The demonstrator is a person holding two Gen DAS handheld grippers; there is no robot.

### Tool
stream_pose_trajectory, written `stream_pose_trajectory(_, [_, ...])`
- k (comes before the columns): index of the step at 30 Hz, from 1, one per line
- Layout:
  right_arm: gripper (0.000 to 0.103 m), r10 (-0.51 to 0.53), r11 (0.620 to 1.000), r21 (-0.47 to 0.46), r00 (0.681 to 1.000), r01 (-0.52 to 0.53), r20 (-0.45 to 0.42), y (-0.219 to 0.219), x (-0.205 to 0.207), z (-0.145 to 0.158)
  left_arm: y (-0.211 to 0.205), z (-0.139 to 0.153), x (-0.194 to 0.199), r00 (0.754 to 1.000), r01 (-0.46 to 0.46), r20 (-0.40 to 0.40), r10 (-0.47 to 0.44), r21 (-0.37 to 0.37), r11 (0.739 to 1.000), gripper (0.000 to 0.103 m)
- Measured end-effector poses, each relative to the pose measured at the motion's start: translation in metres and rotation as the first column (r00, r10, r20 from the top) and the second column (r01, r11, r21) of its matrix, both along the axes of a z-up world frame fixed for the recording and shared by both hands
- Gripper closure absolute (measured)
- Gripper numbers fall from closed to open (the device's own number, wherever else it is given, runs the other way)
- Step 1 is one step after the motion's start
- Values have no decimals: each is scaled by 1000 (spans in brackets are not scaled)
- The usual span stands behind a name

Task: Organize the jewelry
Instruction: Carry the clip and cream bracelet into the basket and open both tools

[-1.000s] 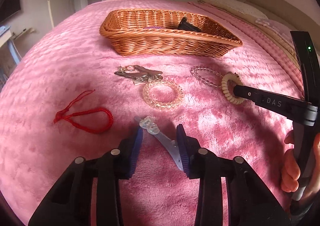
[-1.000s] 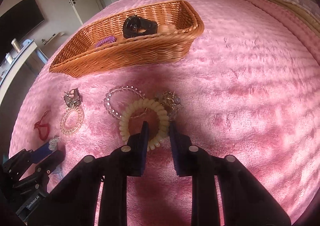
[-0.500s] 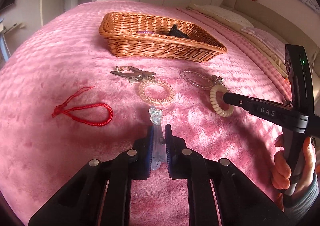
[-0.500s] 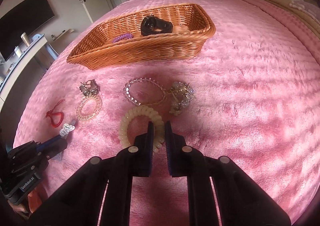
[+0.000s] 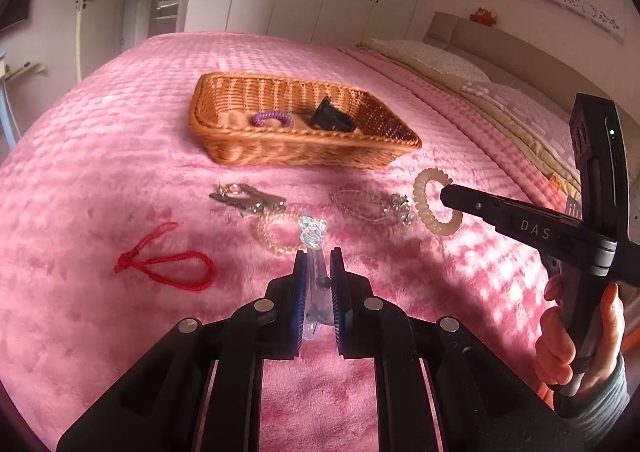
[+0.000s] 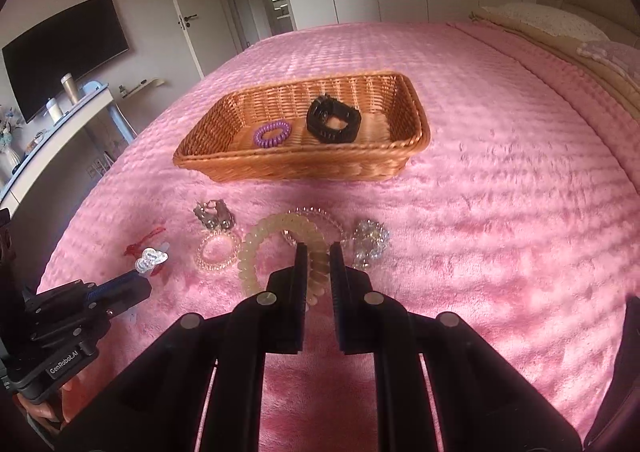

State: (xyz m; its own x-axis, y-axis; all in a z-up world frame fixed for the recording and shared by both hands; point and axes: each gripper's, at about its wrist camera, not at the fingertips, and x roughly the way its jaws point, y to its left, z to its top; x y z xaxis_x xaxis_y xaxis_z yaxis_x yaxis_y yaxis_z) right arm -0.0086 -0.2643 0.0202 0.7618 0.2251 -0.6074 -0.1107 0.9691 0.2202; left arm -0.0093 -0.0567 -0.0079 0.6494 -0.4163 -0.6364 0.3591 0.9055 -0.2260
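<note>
My left gripper [image 5: 319, 256] is shut on a clear hair clip [image 5: 313, 236] and holds it above the pink blanket. My right gripper [image 6: 319, 252] is shut on a cream spiral hair tie [image 6: 256, 252], lifted off the bed; it also shows in the left wrist view [image 5: 430, 204]. A wicker basket [image 5: 304, 150] sits farther back and holds a purple spiral tie [image 6: 272, 133] and a black watch [image 6: 334, 120]. On the blanket lie a red cord [image 5: 168, 264], a silver clip [image 5: 248, 200], a clear spiral tie [image 5: 276, 232], a bead bracelet [image 5: 360, 200] and a crystal piece [image 6: 370, 242].
The pink blanket [image 6: 500, 192] covers the whole bed. Pillows [image 5: 440, 60] lie at the far right. A desk with bottles [image 6: 68, 100] and a wall TV [image 6: 64, 52] stand to the left of the bed.
The left gripper closed on the clear hair clip and lifted it. The right gripper closed on the cream spiral tie and raised it off the blanket.
</note>
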Motion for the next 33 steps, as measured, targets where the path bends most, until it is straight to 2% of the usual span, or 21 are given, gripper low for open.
stream_pose_trajectory(6, [94,-25,1000,12,999,25,44,-9,25,26,-4,29,18,998,8,66,-7,-12,1000,93])
stream_pose_trajectory(11, [94,-51,999,17,996,50,72,-14,58,46,-9,48,51,994,12,111,-12,2,1000,93])
stream_pose_trajectory(17, [94,-76,996,40,996,74,48,-16,114,56,-14,62,103,990,15,138,-14,-4,1000,93])
stream_pose_trajectory(21, [94,-76,996,51,997,76,11,-10,151,56,-14,59,139,990,6,138,-5,-11,1000,93])
stream_pose_trajectory(27, [94,-51,998,23,998,52,-20,11,195,50,-14,37,185,996,-2,88,4,-25,1000,93])
stream_pose_trajectory(33, [94,-20,999,-27,996,17,-82,34,233,31,-18,11,212,999,-13,45,13,10,1000,93])
